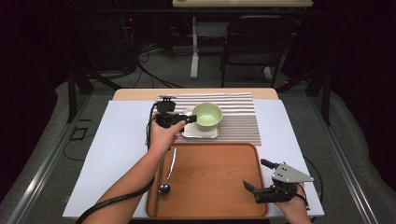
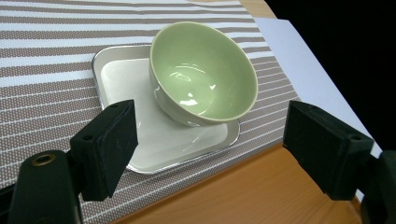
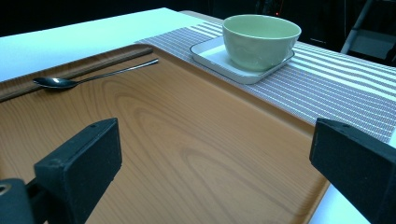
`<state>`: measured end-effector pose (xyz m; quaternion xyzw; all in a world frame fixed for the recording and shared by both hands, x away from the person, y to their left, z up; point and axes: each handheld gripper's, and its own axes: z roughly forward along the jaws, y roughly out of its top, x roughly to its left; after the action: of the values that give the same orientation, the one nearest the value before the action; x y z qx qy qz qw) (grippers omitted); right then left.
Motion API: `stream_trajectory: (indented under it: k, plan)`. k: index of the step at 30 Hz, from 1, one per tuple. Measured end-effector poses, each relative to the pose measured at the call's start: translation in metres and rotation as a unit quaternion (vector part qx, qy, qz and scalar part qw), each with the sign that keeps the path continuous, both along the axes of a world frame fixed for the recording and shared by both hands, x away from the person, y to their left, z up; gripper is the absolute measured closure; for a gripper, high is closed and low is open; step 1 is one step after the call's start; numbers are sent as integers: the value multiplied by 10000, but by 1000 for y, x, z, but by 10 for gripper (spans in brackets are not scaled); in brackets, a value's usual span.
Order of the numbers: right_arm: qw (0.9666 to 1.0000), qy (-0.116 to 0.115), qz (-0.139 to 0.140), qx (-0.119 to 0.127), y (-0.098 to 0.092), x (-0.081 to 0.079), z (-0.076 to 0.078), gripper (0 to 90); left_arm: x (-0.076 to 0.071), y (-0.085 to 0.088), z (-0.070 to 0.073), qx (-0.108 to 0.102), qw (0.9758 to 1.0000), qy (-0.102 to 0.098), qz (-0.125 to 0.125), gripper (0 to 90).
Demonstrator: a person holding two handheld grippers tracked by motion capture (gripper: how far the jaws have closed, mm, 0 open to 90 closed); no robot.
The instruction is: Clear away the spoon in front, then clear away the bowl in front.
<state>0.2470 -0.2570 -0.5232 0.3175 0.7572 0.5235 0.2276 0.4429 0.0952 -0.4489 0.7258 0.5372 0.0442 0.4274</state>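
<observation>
**Green bowl on the white plate, left gripper spread wide beside it**

Green bowl [image 1: 207,115] is what I am working at: it sits on the small white square plate [image 1: 201,132], toward that plate's far right corner, and it leans a little in my left gripper view. The plate lies on the striped placemat [image 1: 238,116], just beyond the wooden tray [image 1: 215,182]. My left gripper [image 1: 180,119] is released, its jaws wide apart, at the left edge of the plate and just beside the bowl, gripping nothing. My right gripper [image 1: 254,179] hangs over the near right corner of the tray, well apart from the bowl, also released and empty. A metal spoon [image 1: 168,173] lies along the tray's left side, next to a dark pair of chopsticks [image 1: 160,179]. The worktop [image 1: 116,154] is white around the tray.
</observation>
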Motion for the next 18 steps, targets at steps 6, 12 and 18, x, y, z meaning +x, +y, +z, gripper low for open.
stream_trajectory:
  k: [6,12,18]
  plan:
    - [10000,-2,16,-3,1,0,0,20,9,-2,0,-40,10000,14,85,178]
    - [10000,-4,28,-1,1,0,0,20,17,-8,-2,-36,9999,38,106,178]
    - [10000,-3,29,3,1,0,0,20,25,-16,-4,-32,9999,93,109,178]
